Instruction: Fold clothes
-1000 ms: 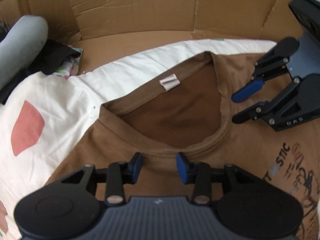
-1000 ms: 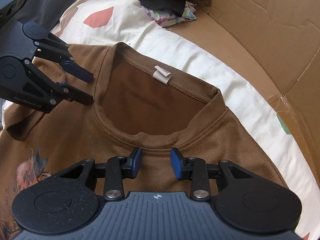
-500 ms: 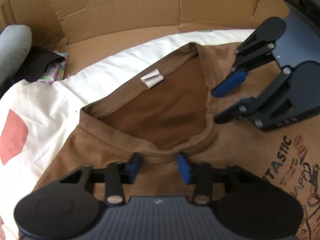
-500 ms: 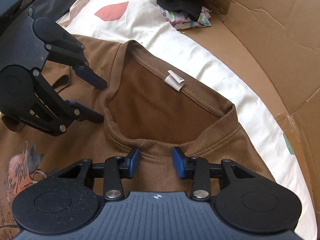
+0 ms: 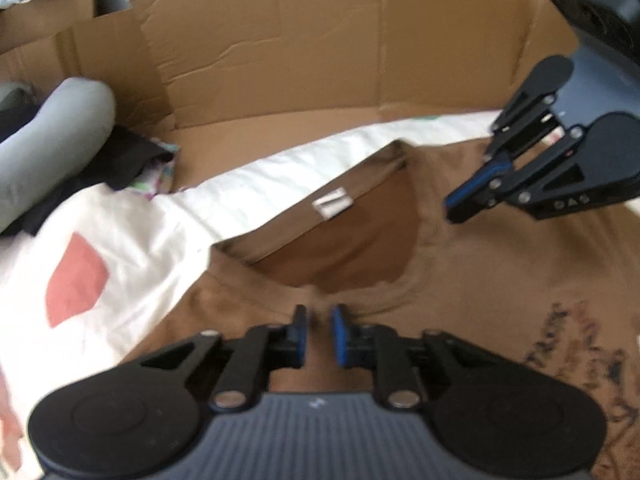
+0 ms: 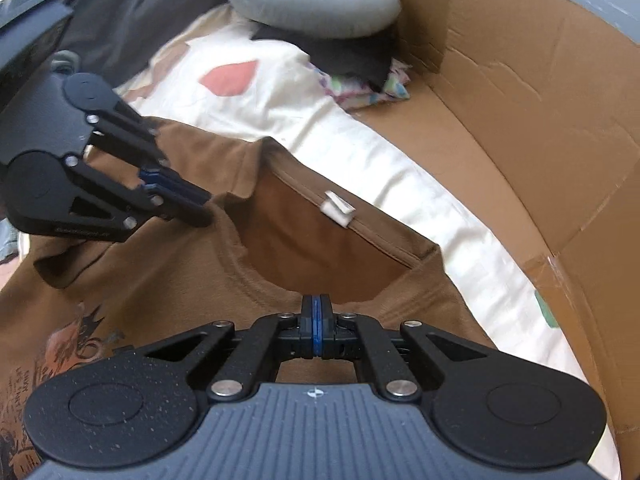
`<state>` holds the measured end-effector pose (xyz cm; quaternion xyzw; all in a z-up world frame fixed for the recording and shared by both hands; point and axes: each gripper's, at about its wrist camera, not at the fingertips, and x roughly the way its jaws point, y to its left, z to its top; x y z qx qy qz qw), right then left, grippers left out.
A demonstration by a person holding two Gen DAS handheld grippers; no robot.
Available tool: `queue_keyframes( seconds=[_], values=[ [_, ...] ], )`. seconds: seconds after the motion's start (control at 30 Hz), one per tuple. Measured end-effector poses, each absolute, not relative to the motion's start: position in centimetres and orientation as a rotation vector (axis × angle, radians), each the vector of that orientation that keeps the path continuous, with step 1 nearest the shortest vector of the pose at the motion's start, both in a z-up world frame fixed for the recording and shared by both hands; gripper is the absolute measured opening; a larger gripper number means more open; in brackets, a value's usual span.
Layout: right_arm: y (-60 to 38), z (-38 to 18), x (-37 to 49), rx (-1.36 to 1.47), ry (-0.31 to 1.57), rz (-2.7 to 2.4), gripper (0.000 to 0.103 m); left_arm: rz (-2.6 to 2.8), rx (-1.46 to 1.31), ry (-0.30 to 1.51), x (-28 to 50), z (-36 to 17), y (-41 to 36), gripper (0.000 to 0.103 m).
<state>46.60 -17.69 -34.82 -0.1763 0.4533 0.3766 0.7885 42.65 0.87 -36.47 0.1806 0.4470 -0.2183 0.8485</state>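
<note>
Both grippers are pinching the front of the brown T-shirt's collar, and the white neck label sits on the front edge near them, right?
Not quite. The white neck label is sewn on the back edge of the collar, across the neck opening from the grippers, as the right wrist view shows. The left gripper and right gripper do pinch the brown T-shirt at the front.

Cardboard wall (image 5: 320,48) behind cream bedsheet (image 5: 132,220); grey pillow (image 6: 312,4) at corner.

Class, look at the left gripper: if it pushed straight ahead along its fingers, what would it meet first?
Probably the brown T-shirt itself: the left gripper sits at the front collar edge, so the neck opening and white label lie next. Depth is unclear.
</note>
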Motion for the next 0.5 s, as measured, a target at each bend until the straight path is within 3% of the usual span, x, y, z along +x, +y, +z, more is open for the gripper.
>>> queue_keyframes(
  seconds=[0.03,0.1,0.13,0.17,0.23,0.33,0.37,0.43,0.5],
  values=[
    [-17.7,-35.3,47.0,-0.381,0.999,0.781,0.003,-0.447,0.385,0.940,42.8,-36.4,0.8,0.019],
    [-17.9,-36.1,47.8,-0.358,1.031,0.730,0.020,-0.439,0.366,0.953,43.1,-36.5,1.0,0.019],
    [-18.1,-36.4,48.3,-0.331,1.047,0.709,0.037,-0.438,0.353,0.961,43.2,-36.5,1.2,0.019],
    [-18.3,-36.9,48.7,-0.300,1.064,0.691,0.042,-0.445,0.342,0.967,43.2,-36.2,1.4,0.018],
    [-18.4,-37.5,49.3,-0.259,1.090,0.668,0.042,-0.461,0.319,0.976,43.4,-36.1,1.3,0.020],
    [-18.1,-38.2,49.9,-0.247,1.094,0.645,0.041,-0.469,0.298,0.993,43.7,-36.3,0.7,0.037],
    [-18.1,-38.3,49.9,-0.249,1.089,0.641,0.031,-0.469,0.305,0.999,43.7,-36.6,0.4,0.037],
    [-18.1,-38.3,50.0,-0.259,1.077,0.625,0.016,-0.461,0.331,1.019,43.9,-37.4,-0.2,0.037],
    [-18.6,-38.2,50.2,-0.254,1.072,0.624,0.008,-0.453,0.352,1.029,43.9,-38.2,-0.5,0.018]
  ],
)
